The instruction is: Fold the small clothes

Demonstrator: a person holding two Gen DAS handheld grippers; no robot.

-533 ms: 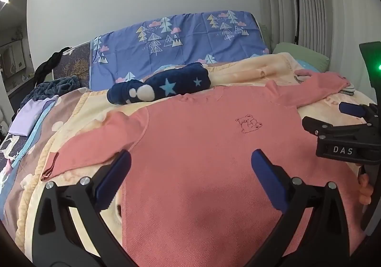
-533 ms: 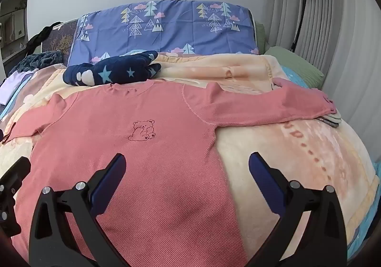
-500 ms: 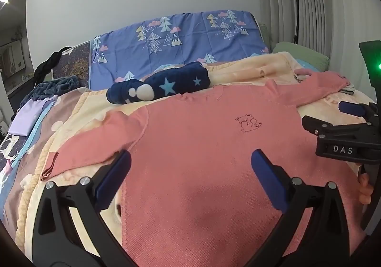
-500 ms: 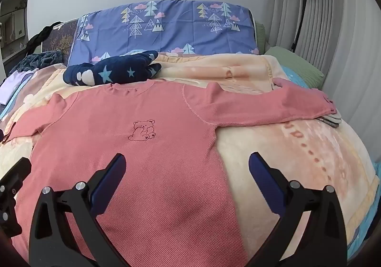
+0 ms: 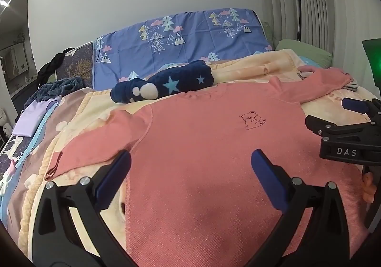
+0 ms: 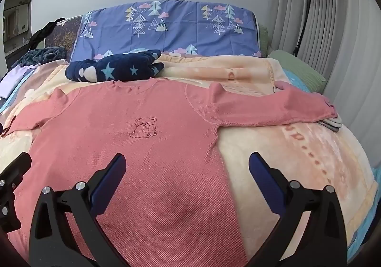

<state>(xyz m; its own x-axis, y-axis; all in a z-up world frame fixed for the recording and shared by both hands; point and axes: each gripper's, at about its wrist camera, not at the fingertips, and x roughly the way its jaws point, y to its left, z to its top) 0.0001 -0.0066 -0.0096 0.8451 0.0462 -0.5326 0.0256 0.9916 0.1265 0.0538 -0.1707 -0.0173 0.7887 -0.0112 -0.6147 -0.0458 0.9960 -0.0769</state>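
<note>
A pink long-sleeved shirt (image 5: pixel 202 143) with a small bear outline on the chest lies flat, face up, on the bed, both sleeves spread out; it also shows in the right wrist view (image 6: pixel 133 138). My left gripper (image 5: pixel 190 167) is open and empty above the shirt's lower left part. My right gripper (image 6: pixel 187 169) is open and empty above the shirt's lower right edge. The right gripper's body (image 5: pixel 347 138) shows at the right of the left wrist view.
A peach blanket (image 6: pixel 297 148) covers the bed. A dark blue star-patterned garment (image 6: pixel 114 69) lies just past the shirt's collar. A blue tree-print pillow (image 6: pixel 166 26) stands at the headboard. Folded clothes (image 6: pixel 333 121) sit under the right cuff. More clothes (image 5: pixel 35 114) lie far left.
</note>
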